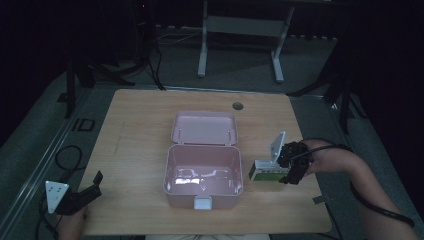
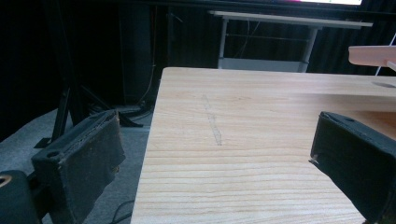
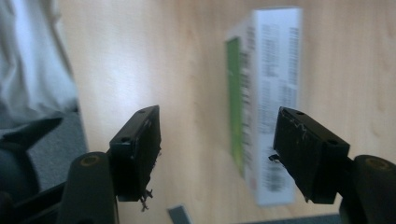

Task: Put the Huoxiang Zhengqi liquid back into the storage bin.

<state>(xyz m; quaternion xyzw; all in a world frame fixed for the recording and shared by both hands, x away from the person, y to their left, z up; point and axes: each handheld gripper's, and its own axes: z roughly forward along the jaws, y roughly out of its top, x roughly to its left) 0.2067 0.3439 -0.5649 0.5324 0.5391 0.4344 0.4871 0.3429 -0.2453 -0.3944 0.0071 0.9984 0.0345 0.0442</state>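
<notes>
Two grippers are under my hands at this light wooden counter [image 1: 135,150]. My left gripper [image 1: 92,184] rests at the near left corner, its fingers [image 2: 84,163] spread wide with nothing between them, pointing across bare wood toward the far side.

My right gripper [image 1: 289,167] hangs over the right side of the counter, just right of the pink plastic lunch box [image 1: 202,182]. That box stands in the middle with its hinged lid [image 1: 204,128] thrown back toward the far side, and its tub looks bare inside.

A small white-and-green cardboard carton [image 1: 265,171] lies flat on the counter between the pink box and my right gripper, close to the box's right wall. In the right gripper view the carton [image 3: 268,93] sits below and ahead of the fingers [image 3: 306,149], which stand about half open. One finger overlaps the carton's near end in that view, yet the other is well clear of it, so I have no grip on it.
</notes>
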